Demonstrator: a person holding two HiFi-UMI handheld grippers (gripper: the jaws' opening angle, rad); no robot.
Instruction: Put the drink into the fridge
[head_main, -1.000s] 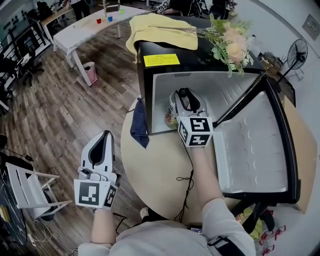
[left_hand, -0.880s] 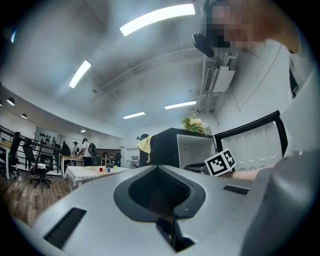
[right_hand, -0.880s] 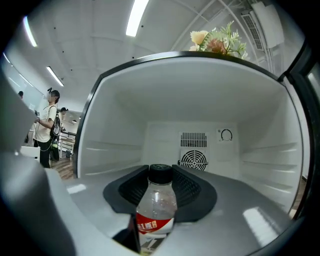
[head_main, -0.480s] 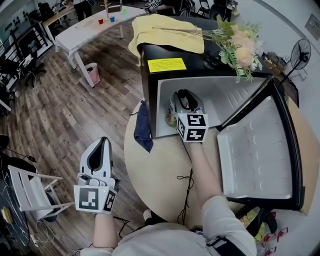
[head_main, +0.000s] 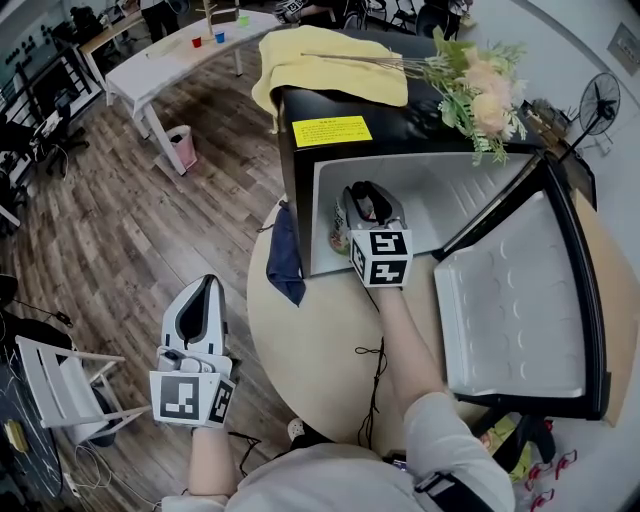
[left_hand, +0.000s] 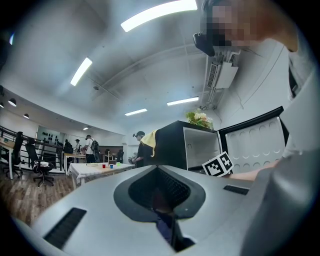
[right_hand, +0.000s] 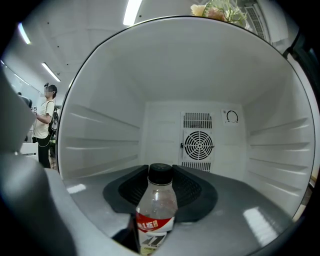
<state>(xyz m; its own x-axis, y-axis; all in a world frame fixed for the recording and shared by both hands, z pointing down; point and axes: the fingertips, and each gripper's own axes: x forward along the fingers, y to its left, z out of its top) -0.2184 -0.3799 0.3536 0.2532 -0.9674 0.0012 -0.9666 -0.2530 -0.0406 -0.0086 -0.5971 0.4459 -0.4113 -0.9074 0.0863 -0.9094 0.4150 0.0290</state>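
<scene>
My right gripper is clamped on the drink bottle at its body, inside the fridge. Probably light, stiff, slick plastic; left gripper closed, empty.

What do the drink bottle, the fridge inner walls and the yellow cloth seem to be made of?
Bottle: likely clear, glossy plastic, since it is see-through; its cap looks matte black.
Fridge walls: probably smooth white moulded plastic, with ribbed ledges.
Yellow cloth: soft fabric, since it drapes and folds.
</scene>
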